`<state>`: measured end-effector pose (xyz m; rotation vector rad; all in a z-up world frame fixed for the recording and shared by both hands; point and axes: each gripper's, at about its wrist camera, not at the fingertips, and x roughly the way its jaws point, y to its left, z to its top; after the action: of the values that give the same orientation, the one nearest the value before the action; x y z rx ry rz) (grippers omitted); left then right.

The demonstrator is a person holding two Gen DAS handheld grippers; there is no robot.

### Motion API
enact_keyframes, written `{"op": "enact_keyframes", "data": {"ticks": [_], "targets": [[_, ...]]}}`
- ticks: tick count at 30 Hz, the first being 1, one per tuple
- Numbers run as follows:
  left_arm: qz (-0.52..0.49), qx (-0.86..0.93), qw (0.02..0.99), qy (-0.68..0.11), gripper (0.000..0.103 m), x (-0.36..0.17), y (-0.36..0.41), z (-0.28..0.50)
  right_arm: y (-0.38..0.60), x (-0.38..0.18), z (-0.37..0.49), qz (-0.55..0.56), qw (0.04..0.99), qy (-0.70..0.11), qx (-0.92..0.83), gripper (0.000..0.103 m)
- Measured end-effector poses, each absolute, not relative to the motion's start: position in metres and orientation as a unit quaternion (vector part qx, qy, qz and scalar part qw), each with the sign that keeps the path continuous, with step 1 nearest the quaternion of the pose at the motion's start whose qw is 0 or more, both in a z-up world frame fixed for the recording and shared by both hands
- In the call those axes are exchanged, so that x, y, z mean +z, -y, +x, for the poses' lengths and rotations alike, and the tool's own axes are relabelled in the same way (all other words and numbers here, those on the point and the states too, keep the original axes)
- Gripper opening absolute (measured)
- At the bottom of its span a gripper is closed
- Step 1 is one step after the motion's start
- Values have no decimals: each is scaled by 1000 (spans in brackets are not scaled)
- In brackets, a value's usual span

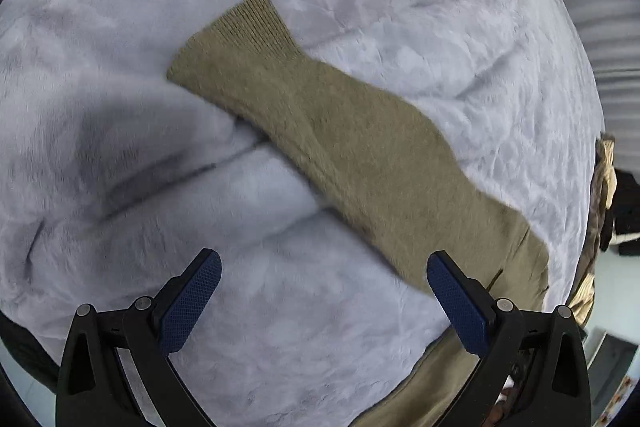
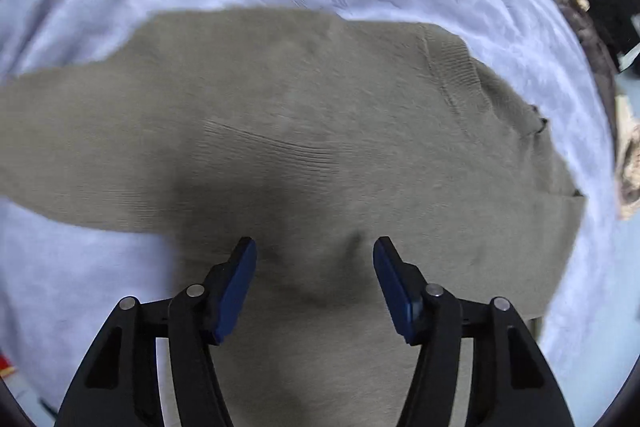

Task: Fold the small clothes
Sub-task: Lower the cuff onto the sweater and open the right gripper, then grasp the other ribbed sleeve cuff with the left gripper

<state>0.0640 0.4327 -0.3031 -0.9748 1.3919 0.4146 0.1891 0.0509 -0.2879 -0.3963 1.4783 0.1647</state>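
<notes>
One pale fleece blanket (image 1: 120, 47) lies under an olive sweater (image 2: 300, 127), body beneath the right gripper (image 2: 315, 267) — jaws apart, empty. Its sleeve (image 1: 320, 115) stretches ahead of the left gripper (image 1: 324, 279), also gaping. Likely next — pinching that sleeve to fold inward.

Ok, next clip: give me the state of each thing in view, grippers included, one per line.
Olive knit sweater: spread flat on the blanket, not yet folded.
Sweater sleeve: stretched out straight, ribbed cuff at the far end, unfolded.
Pale blue fleece blanket: laid out, rumpled into creases.
Left gripper: open, nothing between its fingers.
Right gripper: open above the sweater body, gripping nothing.
</notes>
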Motion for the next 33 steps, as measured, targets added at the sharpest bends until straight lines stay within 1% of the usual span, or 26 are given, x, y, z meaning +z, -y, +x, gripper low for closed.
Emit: {"op": "enact_keyframes", "data": {"ticks": [5, 8, 10, 11, 12, 13, 14, 15, 16, 17, 19, 22, 25, 29, 33], "targets": [[-514, 187, 648, -530, 103, -311, -488, 70, -26, -248, 155, -212, 730, -644, 84, 65], [-521, 196, 636, -535, 103, -332, -498, 73, -5, -226, 140, -232, 733, -635, 72, 66], [-536, 166, 630, -537, 102, -348, -493, 78, 5, -219, 128, -241, 731, -636, 56, 66], [-546, 150, 626, -537, 94, -354, -489, 82, 10, -221, 124, -239, 729, -639, 49, 66], [-555, 131, 623, -536, 82, -359, -484, 87, 16, -218, 120, -233, 727, -644, 43, 66], [-554, 124, 624, -536, 75, -362, -483, 94, 19, -216, 117, -230, 725, -648, 37, 66], [-547, 129, 628, -538, 61, -363, -479, 98, 23, -211, 112, -230, 725, -649, 32, 66], [-540, 138, 629, -542, 44, -366, -479, 103, 26, -214, 112, -230, 724, -650, 30, 66], [-537, 152, 623, -548, 33, -371, -480, 107, 28, -214, 108, -230, 723, -651, 30, 66], [-539, 167, 612, -553, 13, -376, -480, 108, 29, -209, 101, -231, 719, -655, 28, 66], [-547, 190, 615, -535, 8, -367, -483, 104, 27, -197, 87, -234, 721, -651, 36, 66], [-508, 196, 664, -513, 7, -330, -474, 103, 20, -178, 66, -243, 729, -638, 55, 66], [-472, 198, 679, -526, 7, -313, -464, 110, 16, -160, 52, -247, 737, -626, 69, 66], [-451, 200, 693, -526, 7, -284, -450, 121, 20, -140, 46, -237, 751, -612, 68, 66], [-383, 194, 716, -550, 7, -252, -423, 134, 27, -123, 45, -226, 765, -600, 63, 66]]}}
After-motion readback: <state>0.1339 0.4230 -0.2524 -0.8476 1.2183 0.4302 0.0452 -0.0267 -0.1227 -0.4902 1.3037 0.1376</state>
